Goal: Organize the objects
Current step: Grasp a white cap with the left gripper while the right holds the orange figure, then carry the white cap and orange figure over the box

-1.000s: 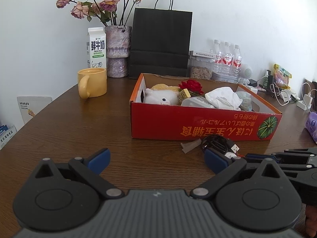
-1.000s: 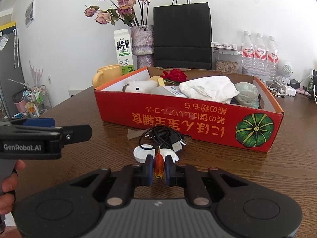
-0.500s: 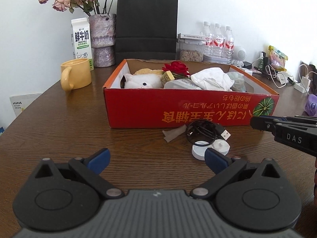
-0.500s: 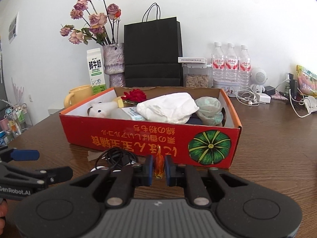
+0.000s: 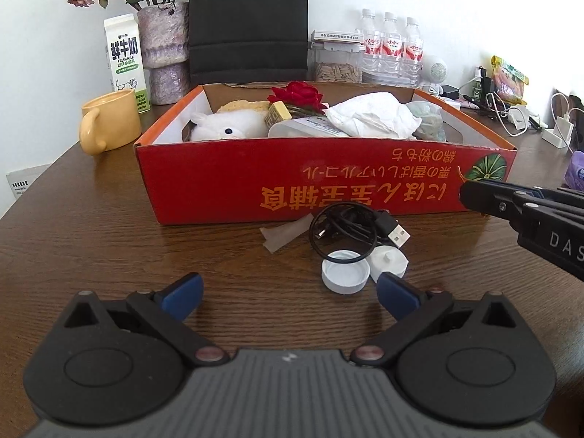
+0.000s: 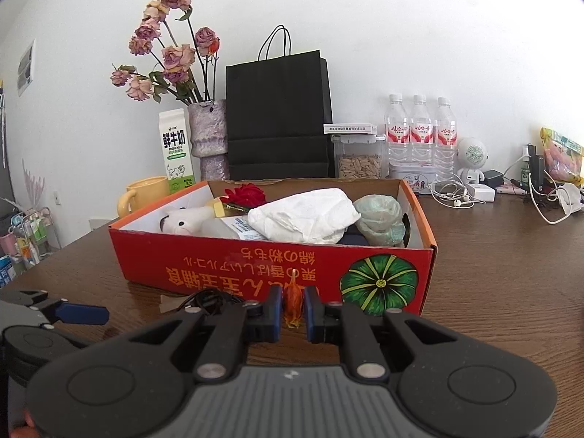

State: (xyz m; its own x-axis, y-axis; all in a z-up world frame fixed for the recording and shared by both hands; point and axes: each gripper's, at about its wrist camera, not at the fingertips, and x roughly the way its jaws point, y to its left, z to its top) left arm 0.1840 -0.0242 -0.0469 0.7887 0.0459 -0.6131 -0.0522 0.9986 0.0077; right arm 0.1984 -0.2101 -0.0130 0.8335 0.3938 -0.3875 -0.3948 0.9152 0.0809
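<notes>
A red cardboard box (image 5: 328, 175) holds a white plush toy (image 5: 233, 126), a red rose (image 5: 297, 95), crumpled white paper (image 5: 372, 116) and other items. On the table before it lie a coiled black USB cable (image 5: 343, 224), a white cap (image 5: 345, 275), a white round piece (image 5: 388, 261) and a paper scrap (image 5: 283, 235). My left gripper (image 5: 288, 288) is open just short of the cap, with nothing between its fingers. My right gripper (image 6: 293, 306) is shut on a small orange piece (image 6: 293, 297) in front of the box wall (image 6: 219, 259). Its tip (image 5: 471, 191) shows at the right of the left wrist view.
Behind the box stand a yellow mug (image 5: 109, 120), a milk carton (image 5: 126, 62), a vase of dried roses (image 5: 164, 43), a black paper bag (image 5: 248, 18) and three water bottles (image 5: 390, 43). Chargers and cords (image 5: 518, 120) crowd the table's right end.
My left gripper has drawn closer to the cap and cable, which now sit between its fingers' line. My right gripper swung right with the orange piece, now facing the box's right front.
</notes>
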